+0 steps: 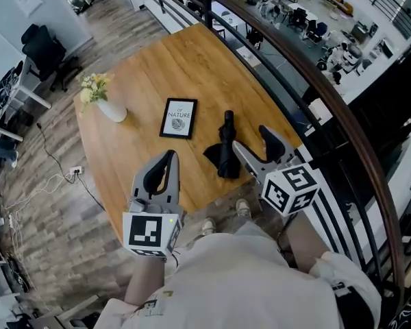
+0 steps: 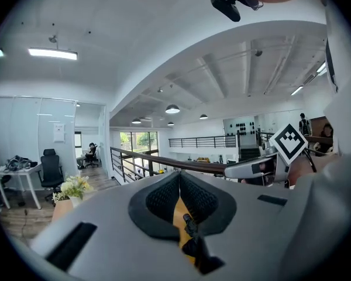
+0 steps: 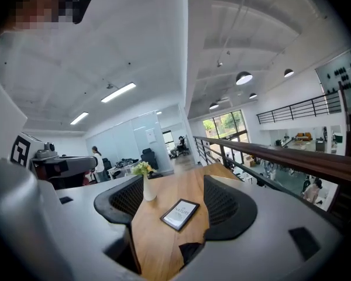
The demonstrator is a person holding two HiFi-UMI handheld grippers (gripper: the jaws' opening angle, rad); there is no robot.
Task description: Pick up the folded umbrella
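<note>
A vase of flowers (image 1: 108, 105) stands at the bench's (image 1: 192, 60) left edge, a framed picture (image 1: 179, 118) mid-bench; the left gripper (image 1: 170, 157) hovers over the near edge, jaws pressed together on nothing; the folded umbrella (image 1: 226, 146) lies toward the near right edge, long axis running near to far; the right gripper (image 1: 249, 137), jaws wide, hangs just beside its right flank (clearly the nearer one), suited to closing across that axis.

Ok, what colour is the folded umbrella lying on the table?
The folded umbrella is black all over; the head view shows it best.
</note>
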